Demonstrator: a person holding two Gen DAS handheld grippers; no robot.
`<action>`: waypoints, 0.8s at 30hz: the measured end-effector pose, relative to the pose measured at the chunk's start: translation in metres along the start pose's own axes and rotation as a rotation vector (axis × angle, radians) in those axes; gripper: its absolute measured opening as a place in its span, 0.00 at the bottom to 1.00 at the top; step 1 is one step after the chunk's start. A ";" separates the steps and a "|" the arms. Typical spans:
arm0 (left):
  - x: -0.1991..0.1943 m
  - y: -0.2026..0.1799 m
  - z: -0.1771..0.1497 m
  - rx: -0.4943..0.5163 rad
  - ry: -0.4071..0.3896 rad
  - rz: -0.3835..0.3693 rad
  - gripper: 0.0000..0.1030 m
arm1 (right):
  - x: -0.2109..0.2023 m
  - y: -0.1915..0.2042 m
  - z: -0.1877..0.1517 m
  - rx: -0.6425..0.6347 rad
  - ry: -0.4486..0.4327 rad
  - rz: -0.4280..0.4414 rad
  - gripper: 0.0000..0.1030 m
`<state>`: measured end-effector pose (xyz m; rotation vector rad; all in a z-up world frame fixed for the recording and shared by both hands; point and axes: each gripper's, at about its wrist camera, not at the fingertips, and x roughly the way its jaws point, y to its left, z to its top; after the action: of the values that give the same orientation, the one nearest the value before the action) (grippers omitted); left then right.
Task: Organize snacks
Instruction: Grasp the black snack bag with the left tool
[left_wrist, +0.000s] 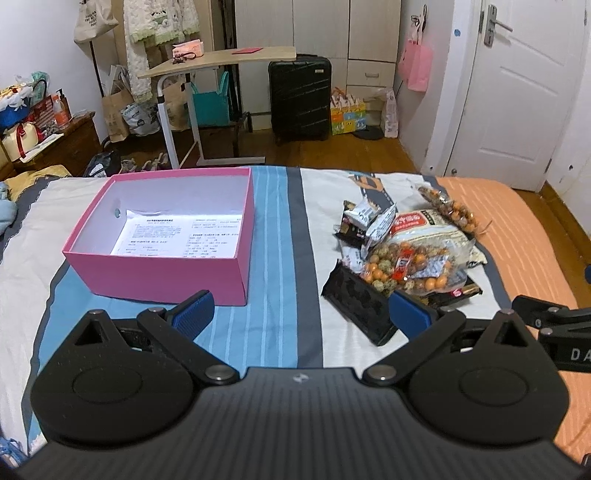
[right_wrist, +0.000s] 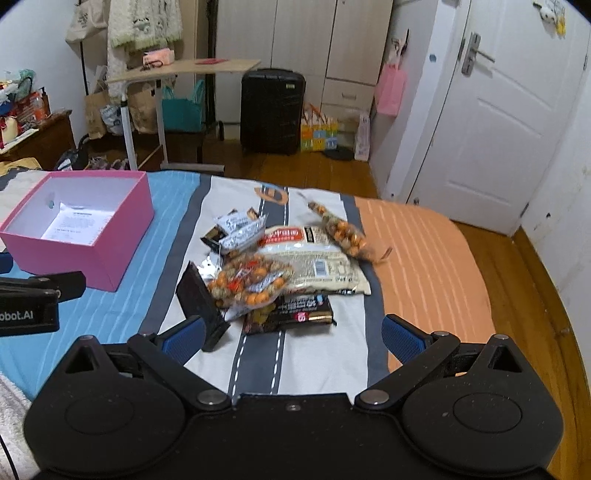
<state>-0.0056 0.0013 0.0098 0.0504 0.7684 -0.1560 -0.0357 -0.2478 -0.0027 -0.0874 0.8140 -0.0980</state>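
An open pink box (left_wrist: 162, 269) with a printed sheet inside sits on the bed at the left; it also shows in the right wrist view (right_wrist: 122, 221). A pile of snack packets (left_wrist: 406, 243) lies to its right: a clear bag of orange and green balls (right_wrist: 247, 284), a large beige bag (right_wrist: 317, 262), small silver packets (right_wrist: 240, 229), a black box (right_wrist: 201, 306) and a dark packet (right_wrist: 291, 314). My left gripper (left_wrist: 303, 314) is open and empty above the bed between box and pile. My right gripper (right_wrist: 291, 336) is open and empty just short of the pile.
The bed has a striped blue, grey, white and orange cover (left_wrist: 280, 229). Beyond its far edge are wooden floor, a rolling side table (left_wrist: 221, 62), a black suitcase (left_wrist: 299, 99), bags and a white door (left_wrist: 517, 92).
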 end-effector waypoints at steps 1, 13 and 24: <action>0.000 0.000 0.000 -0.001 -0.001 -0.003 0.97 | 0.000 -0.001 0.001 -0.004 -0.017 0.010 1.00; 0.065 0.009 0.016 -0.058 0.112 -0.055 0.99 | 0.039 -0.008 -0.013 -0.162 -0.179 0.286 0.99; 0.188 -0.004 -0.013 -0.256 0.258 -0.165 0.97 | 0.161 0.010 -0.047 -0.039 0.055 0.454 0.63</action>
<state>0.1174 -0.0243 -0.1303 -0.2406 1.0449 -0.2090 0.0401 -0.2596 -0.1517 0.0653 0.8734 0.3448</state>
